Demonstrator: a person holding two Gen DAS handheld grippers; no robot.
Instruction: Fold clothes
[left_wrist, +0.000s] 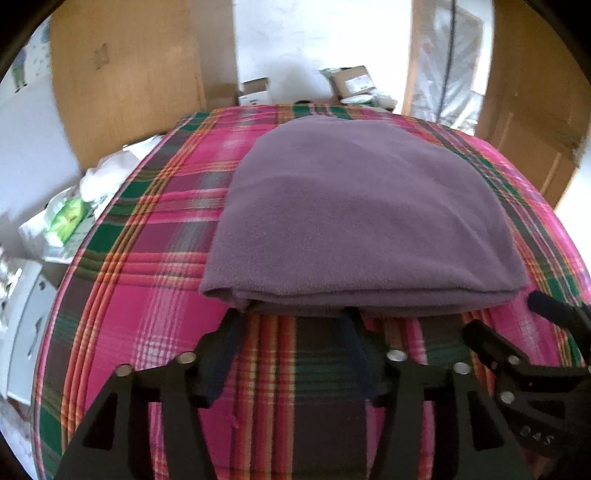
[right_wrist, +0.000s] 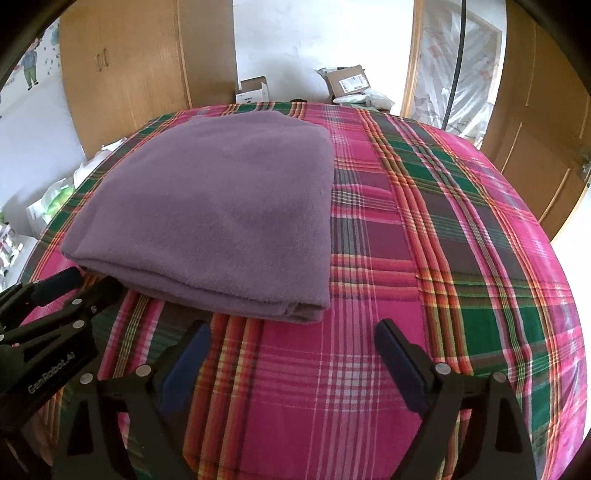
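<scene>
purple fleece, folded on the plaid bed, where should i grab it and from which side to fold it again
Probably the near edge of the folded purple fleece cloth, where the stacked layers show as a thick lip facing both tools. Come in low from the near side, along the pink and green plaid bedcover, one jaw slid under the stack. The left tool is already at that edge, open; the right tool could take the near right corner.

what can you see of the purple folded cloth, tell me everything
The purple folded cloth is a plain, dusty-purple piece of what looks like soft fleece, folded into a thick, roughly square stack of several layers, whose edges show along the near side. It lies flat on the plaid bedcover, its top smooth. The left gripper has open jaws right at its near edge; whether they touch it is unclear. The right gripper, also open, is clear of it.
</scene>
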